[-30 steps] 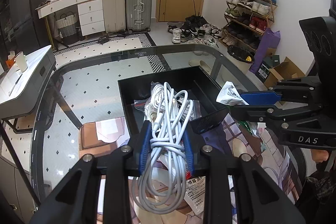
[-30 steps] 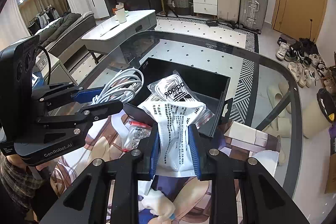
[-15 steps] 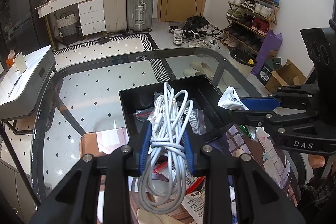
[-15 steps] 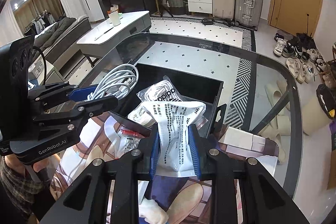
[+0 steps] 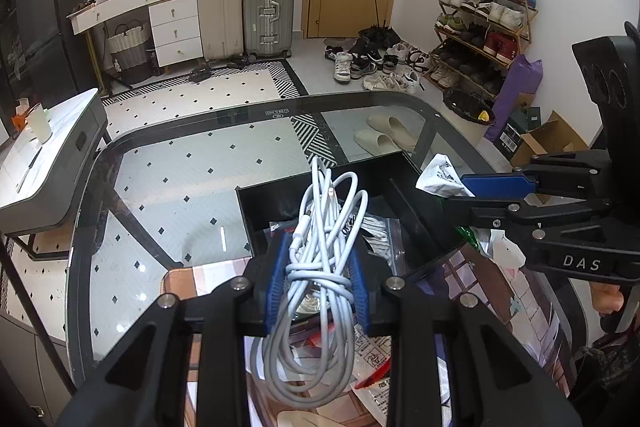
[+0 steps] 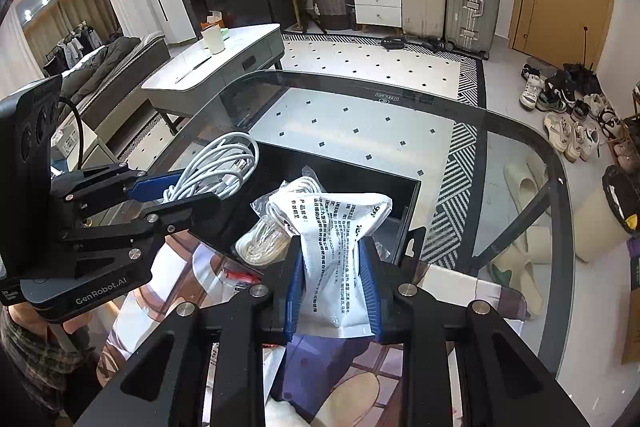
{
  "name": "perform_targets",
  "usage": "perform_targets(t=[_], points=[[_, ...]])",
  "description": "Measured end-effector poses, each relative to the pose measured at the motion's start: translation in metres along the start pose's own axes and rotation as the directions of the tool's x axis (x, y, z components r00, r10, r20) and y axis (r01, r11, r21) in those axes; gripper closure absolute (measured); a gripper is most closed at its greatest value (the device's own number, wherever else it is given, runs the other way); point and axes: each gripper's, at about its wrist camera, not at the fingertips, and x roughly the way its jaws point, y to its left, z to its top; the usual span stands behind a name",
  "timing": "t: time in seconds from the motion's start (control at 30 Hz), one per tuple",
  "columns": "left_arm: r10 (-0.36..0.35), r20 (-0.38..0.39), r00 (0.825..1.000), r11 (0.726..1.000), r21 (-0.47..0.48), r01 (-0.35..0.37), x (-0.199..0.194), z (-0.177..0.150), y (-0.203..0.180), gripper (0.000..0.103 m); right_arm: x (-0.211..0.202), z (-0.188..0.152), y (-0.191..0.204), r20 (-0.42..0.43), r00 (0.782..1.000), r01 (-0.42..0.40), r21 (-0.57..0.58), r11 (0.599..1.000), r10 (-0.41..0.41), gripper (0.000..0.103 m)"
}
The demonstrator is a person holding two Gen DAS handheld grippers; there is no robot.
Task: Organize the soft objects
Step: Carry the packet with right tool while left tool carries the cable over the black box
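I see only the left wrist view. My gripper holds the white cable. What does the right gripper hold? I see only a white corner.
Observer: The right gripper is shut on a white pouch with printed text.
Operator: Is the pouch over the black tray?
Observer: Its top leans over the tray's near edge; its bottom hangs over the printed mat.
Operator: What lies in the tray under it?
Observer: A clear bag of coiled cord, just left of the pouch.
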Motion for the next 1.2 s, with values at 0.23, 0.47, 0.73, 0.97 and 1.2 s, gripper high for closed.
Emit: perform_targets(t=[0.23, 0.47, 0.73, 0.97, 1.2], points=[[0.005, -0.004, 1.0, 1.0, 0.006, -0.005, 0.006, 0.009, 0.003, 0.076, 0.005, 0.01, -0.003, -0.005, 1.0, 0.001, -0.003, 1.0, -0.001, 0.077], [0.004, -0.024, 1.0, 1.0, 0.005, -0.004, 0.017, 0.017, 0.004, 0.076, 0.01, 0.014, -0.001, -0.017, 1.0, 0.002, -0.015, 1.0, -0.002, 0.077], [-0.013, -0.063, 0.998, 1.0, 0.003, 0.013, 0.037, 0.021, 0.005, 0.076, 0.026, 0.016, -0.003, -0.054, 0.998, 0.008, -0.02, 1.0, -0.009, 0.077], [-0.022, -0.098, 0.995, 1.0, -0.008, 0.021, 0.051, 0.017, 0.004, 0.076, 0.04, 0.012, -0.006, -0.086, 0.996, 0.014, -0.017, 1.0, -0.016, 0.077], [-0.02, -0.133, 0.991, 1.0, -0.008, 0.019, 0.063, 0.013, 0.0, 0.075, 0.053, 0.009, -0.007, -0.109, 0.994, 0.014, -0.02, 1.0, -0.016, 0.076]])
